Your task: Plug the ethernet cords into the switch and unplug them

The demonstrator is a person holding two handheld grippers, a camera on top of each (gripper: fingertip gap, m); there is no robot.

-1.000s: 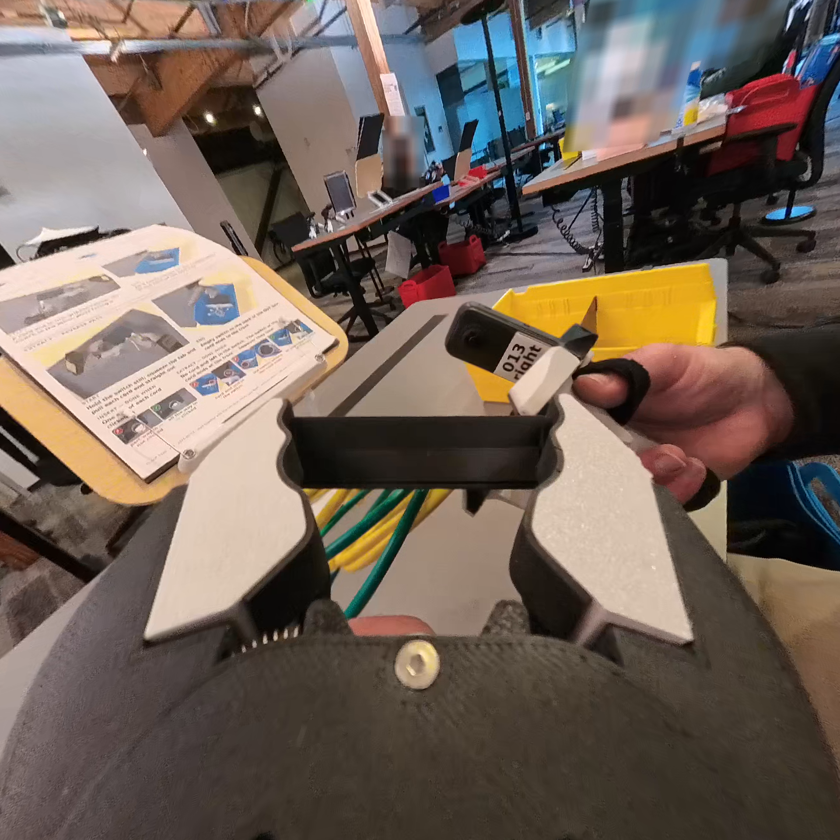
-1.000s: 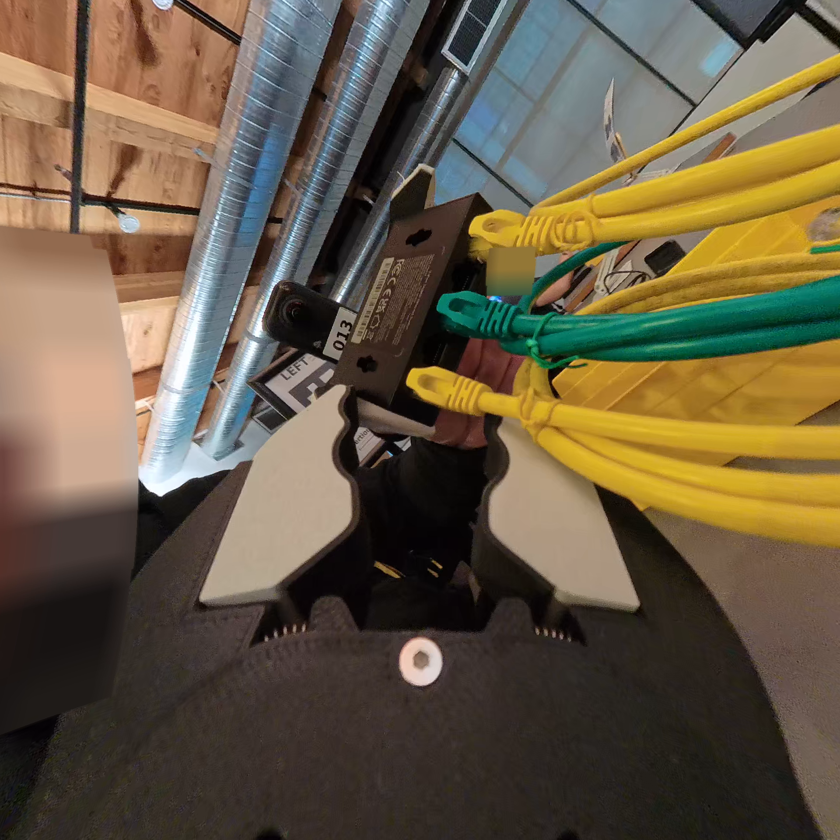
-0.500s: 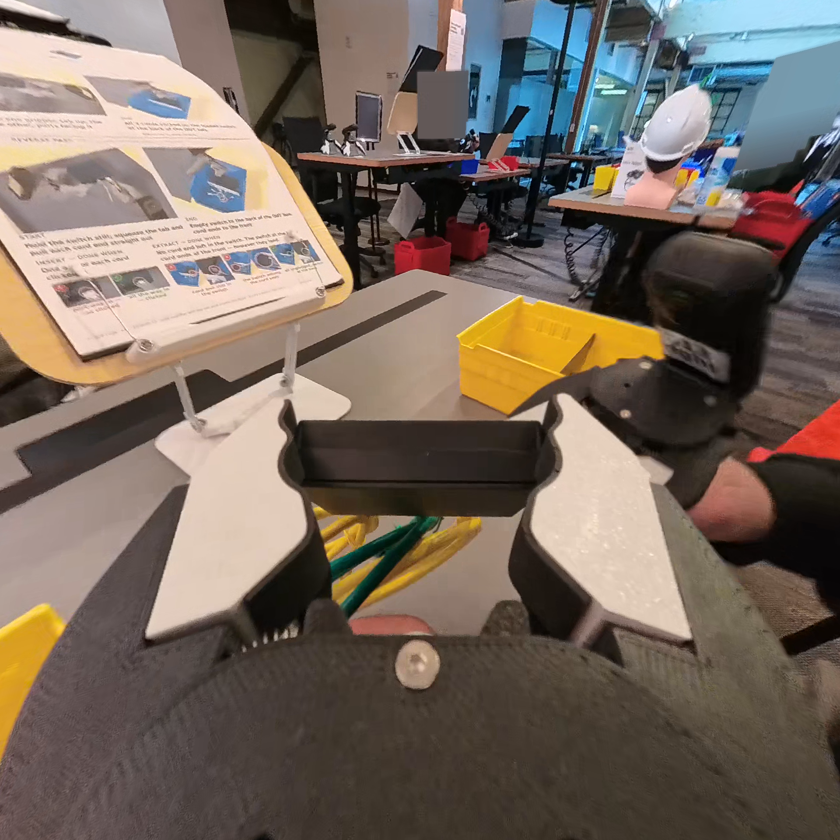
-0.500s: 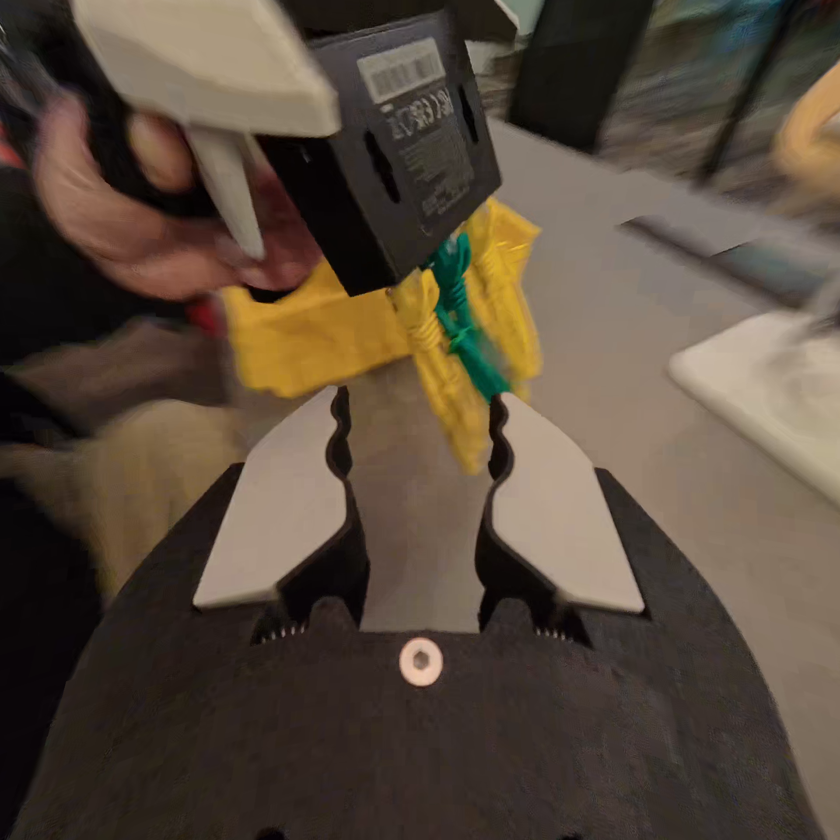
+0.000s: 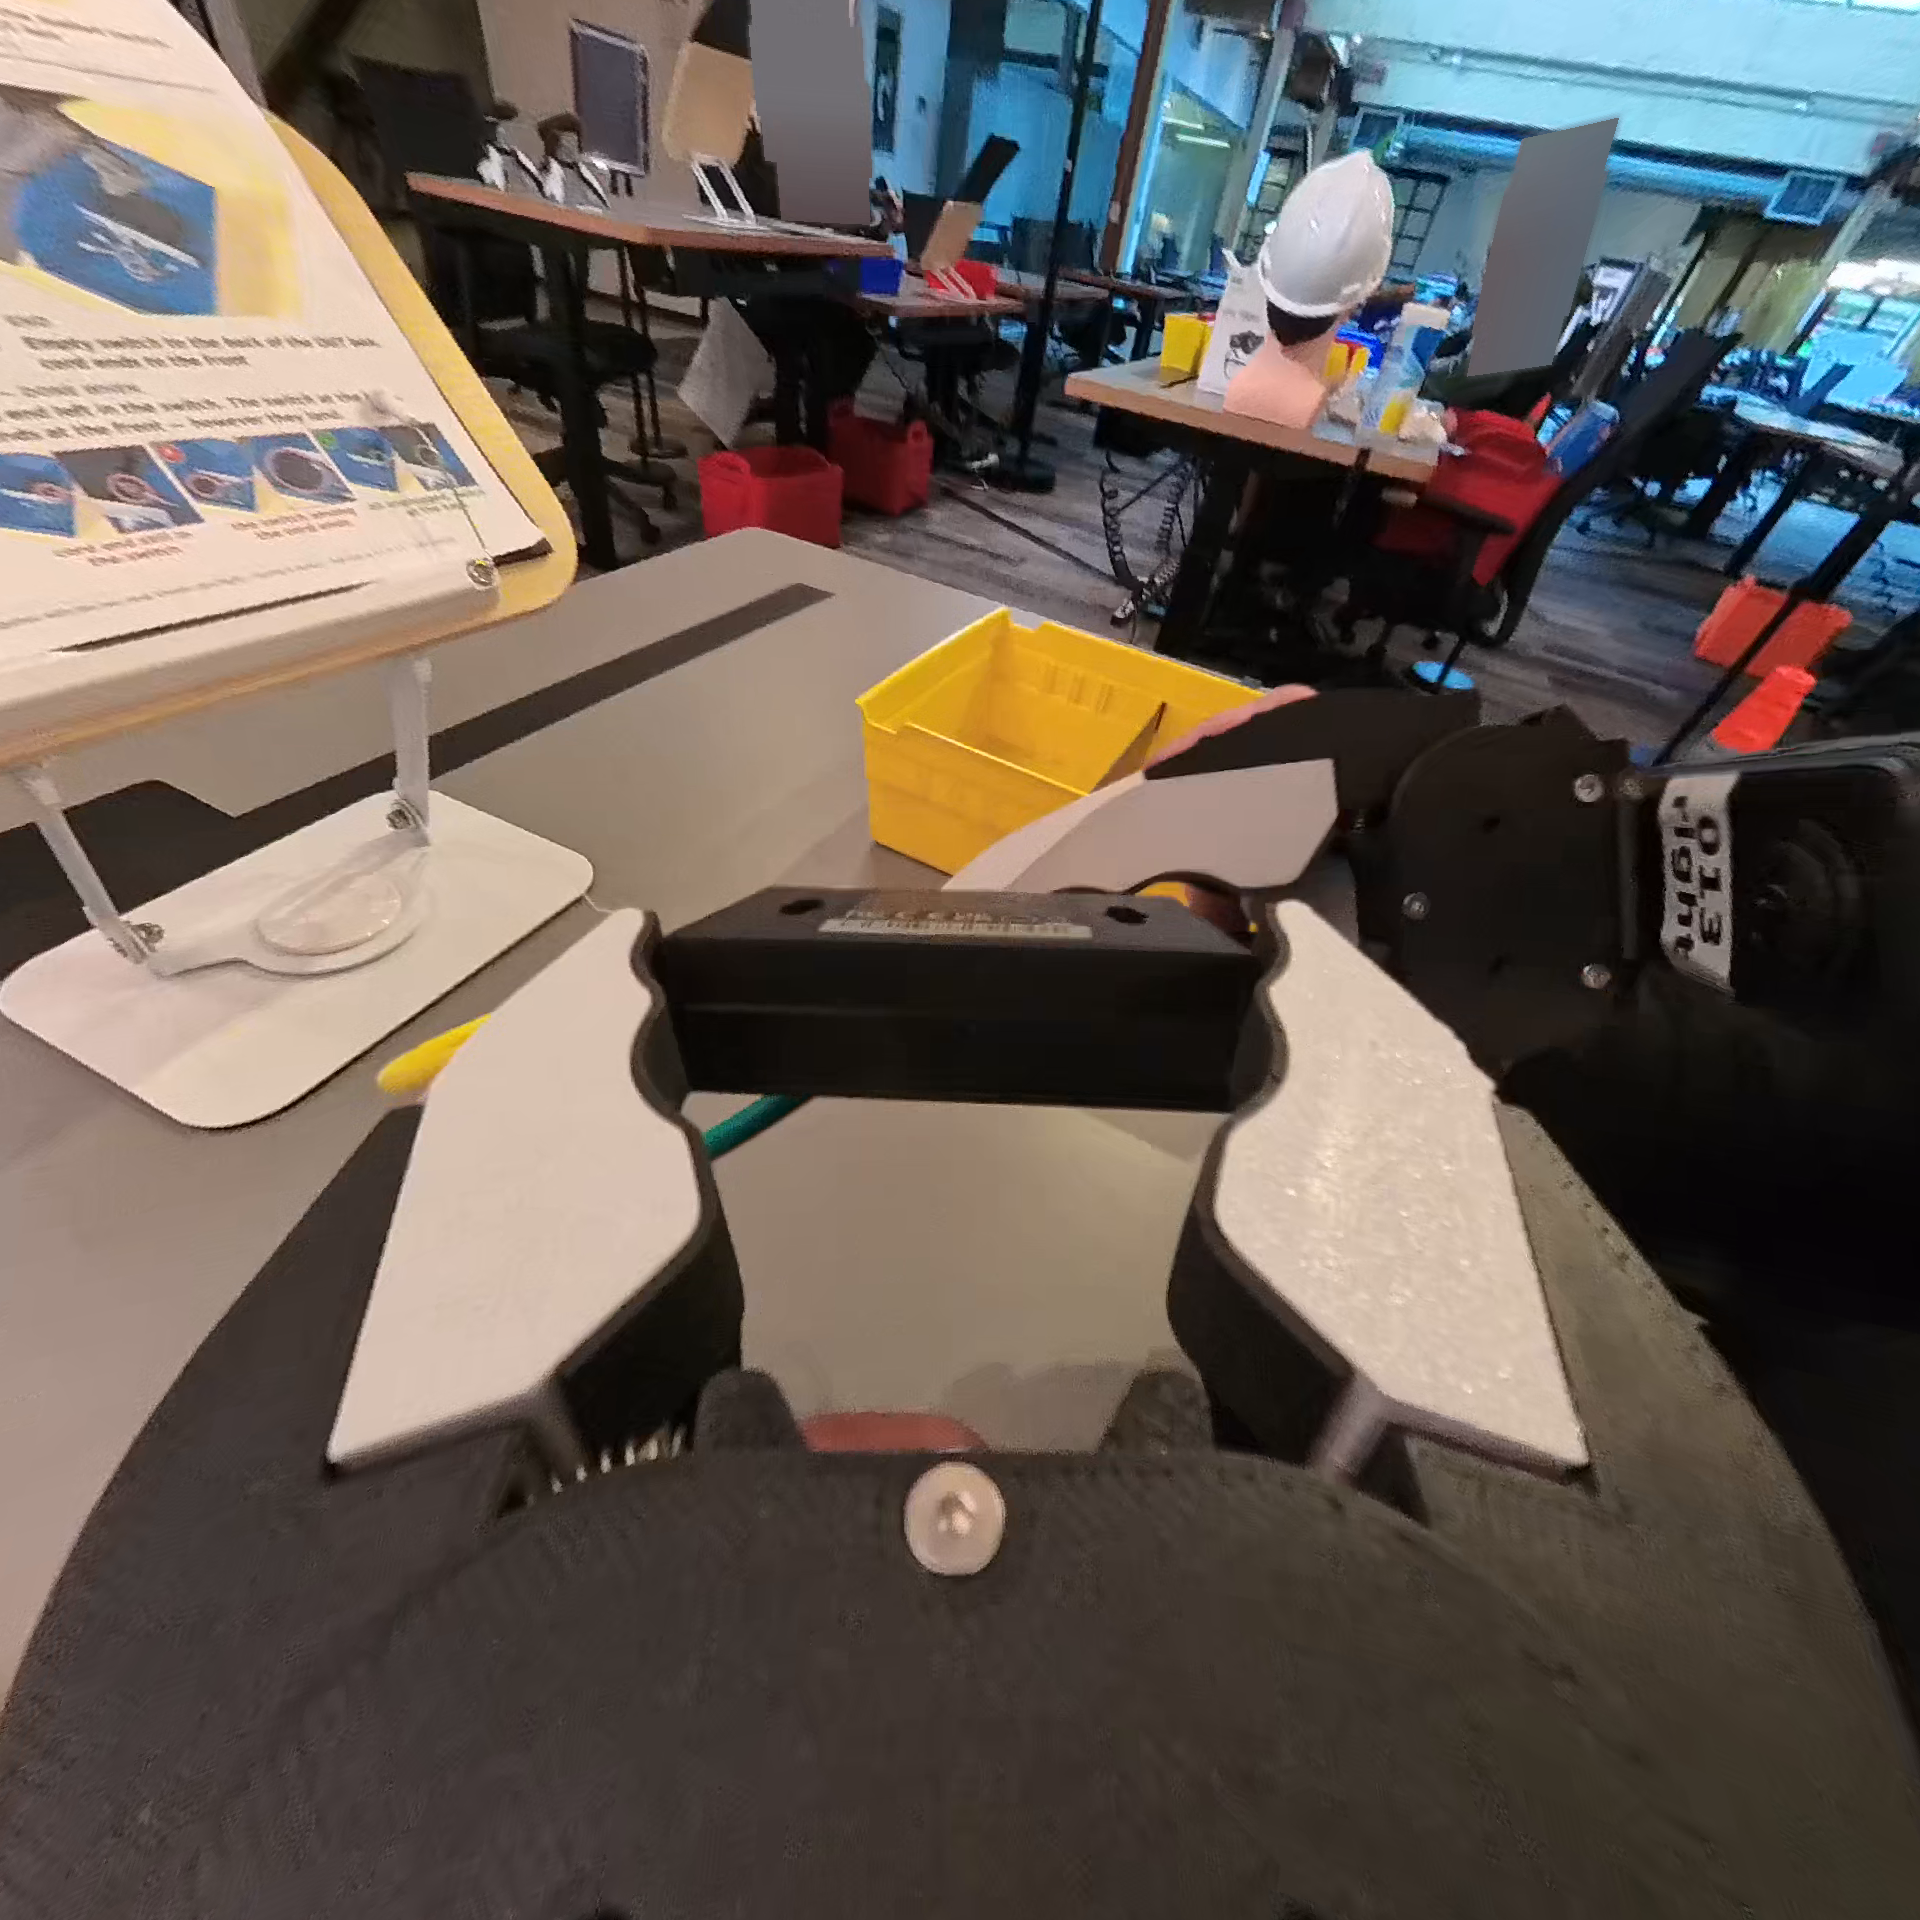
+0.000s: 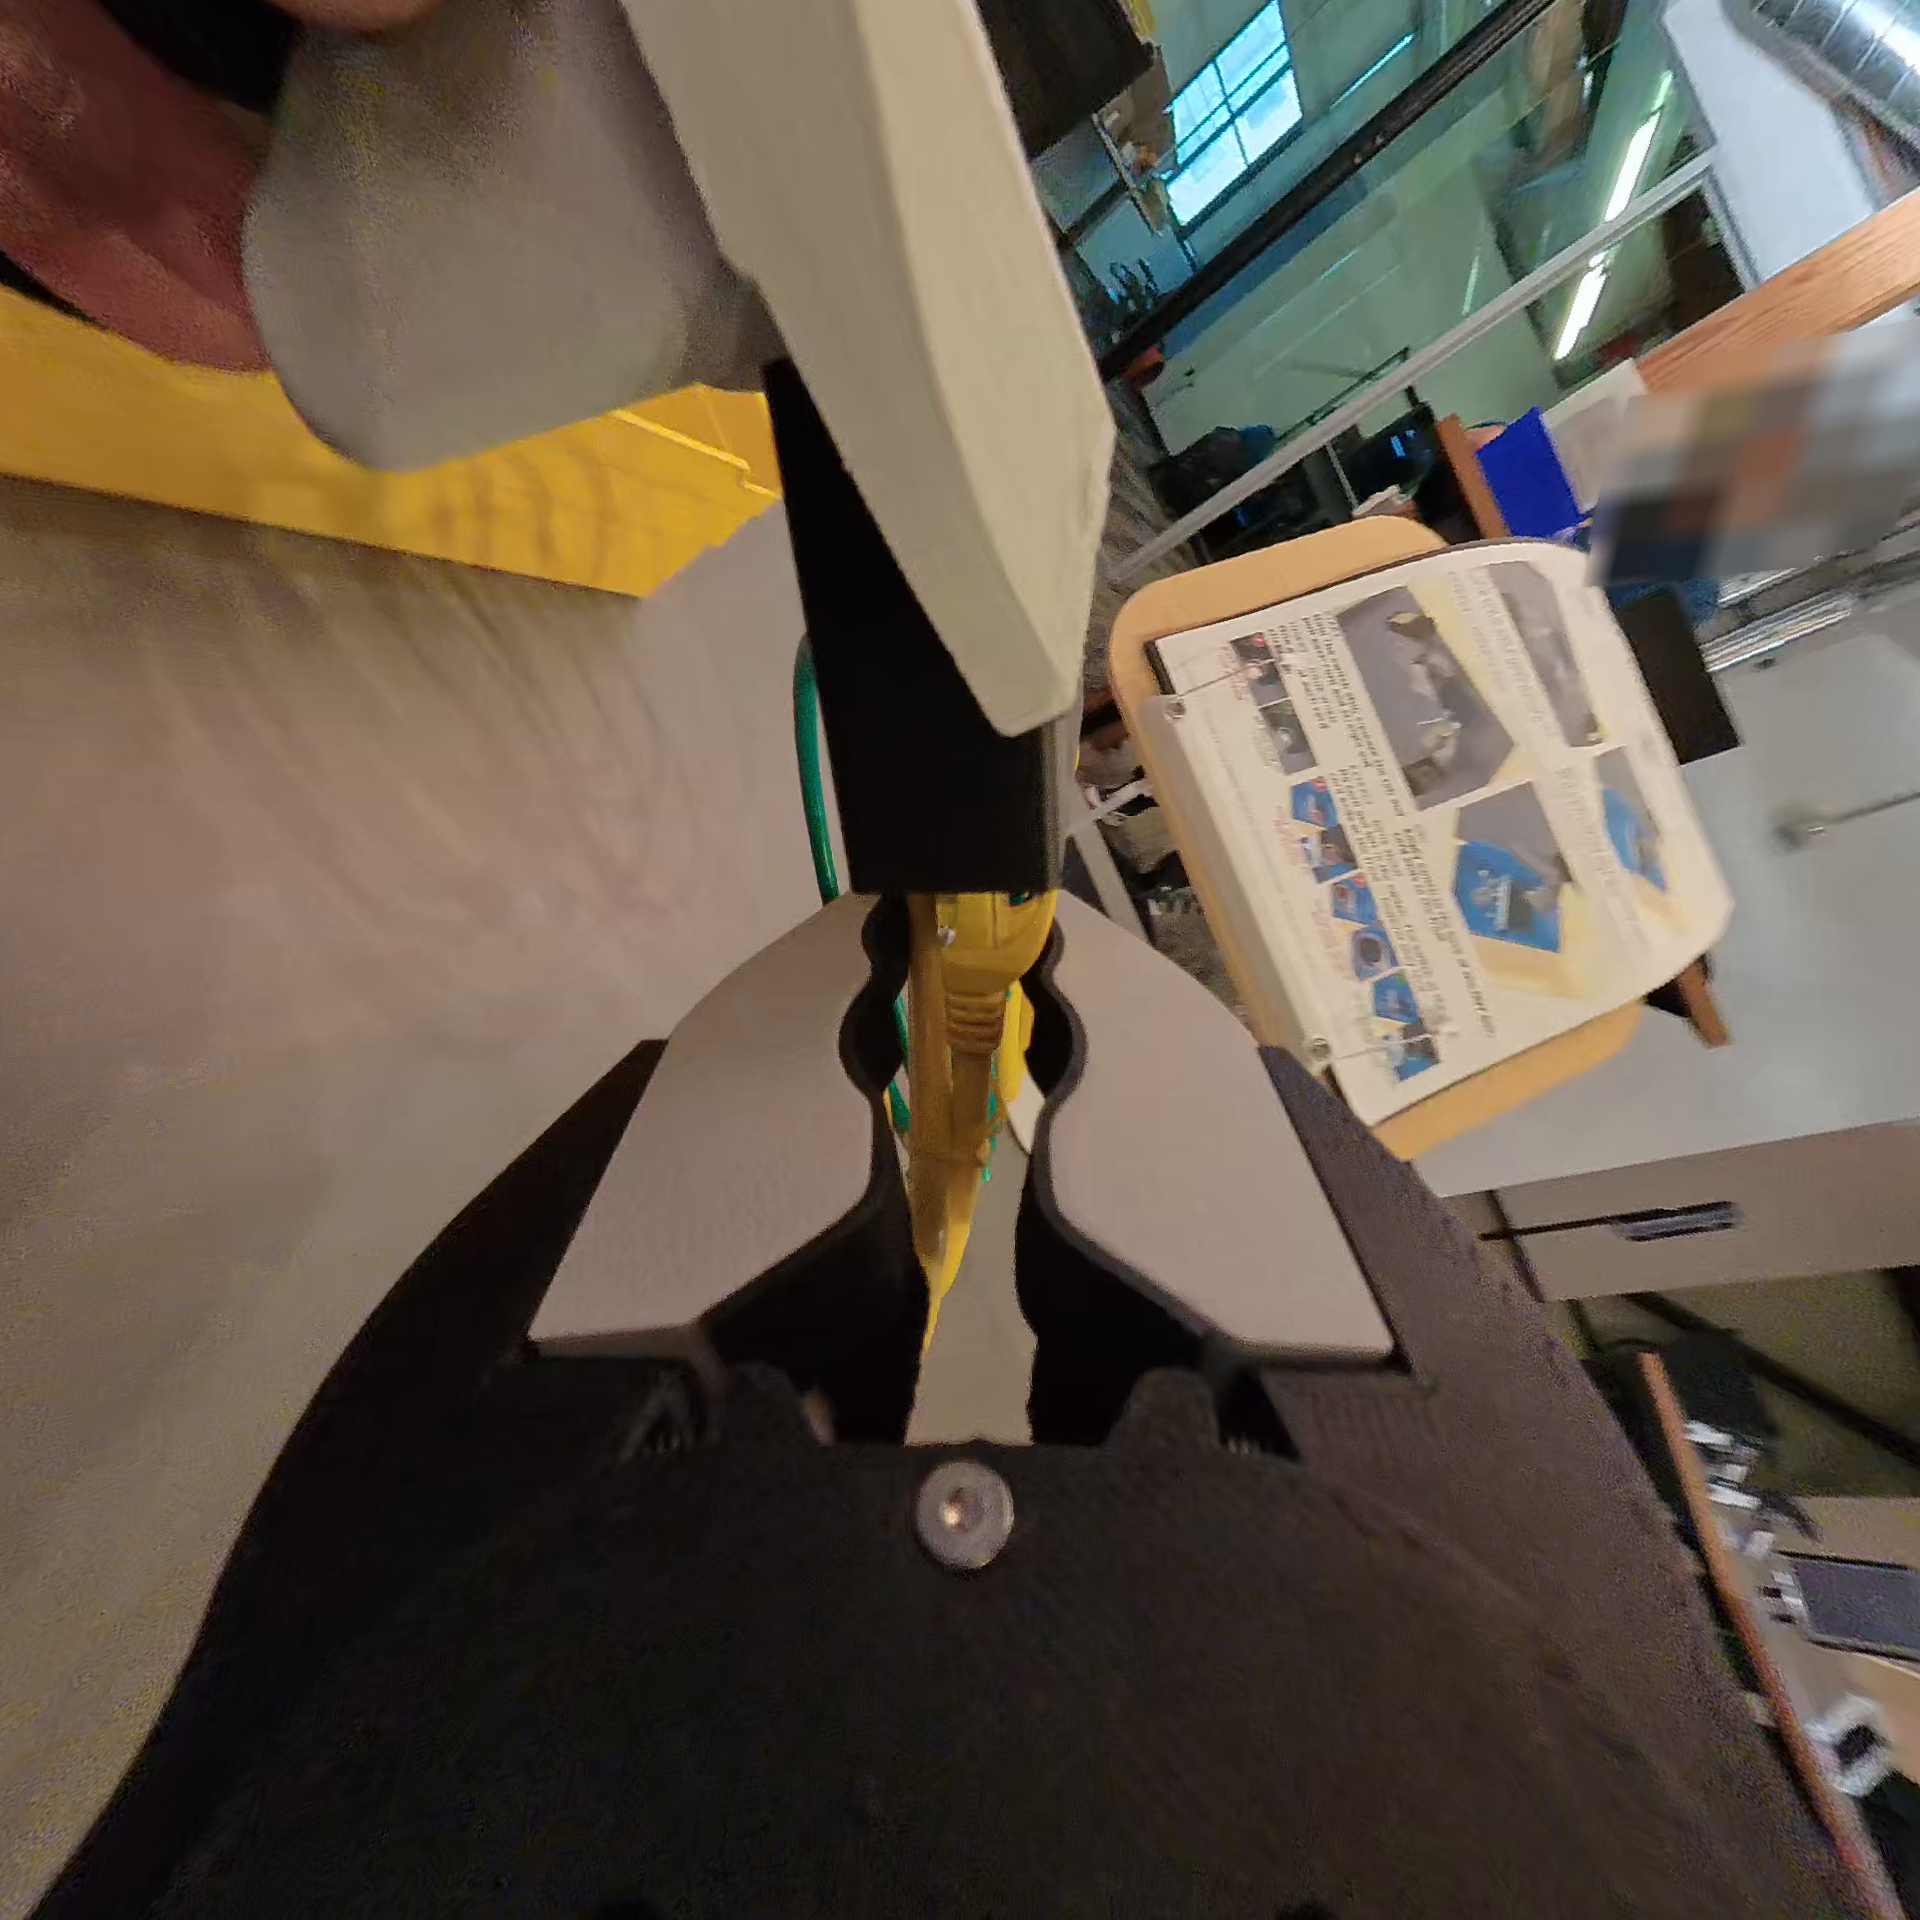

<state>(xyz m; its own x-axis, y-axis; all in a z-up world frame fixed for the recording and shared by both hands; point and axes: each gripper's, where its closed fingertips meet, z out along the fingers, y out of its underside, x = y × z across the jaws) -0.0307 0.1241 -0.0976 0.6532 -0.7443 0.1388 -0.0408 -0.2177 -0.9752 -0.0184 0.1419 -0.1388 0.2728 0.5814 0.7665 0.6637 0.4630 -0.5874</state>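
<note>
The left tool [image 5: 956,997] has its two fingers clamped on the ends of the black switch [image 5: 956,1003], holding it crosswise above the grey table [image 5: 675,769], with a green cord [image 5: 750,1122] trailing out beneath it. The right tool [image 6: 961,997] sits just past the switch's far side, its fingers part open and set either side of a yellow cord plug [image 6: 977,977] seated in the switch [image 6: 935,790]; whether they press on the plug I cannot tell. Beyond the left tool stand a yellow bin [image 5: 997,748] and, off to its left, an instruction sheet on a stand [image 5: 208,436].
</note>
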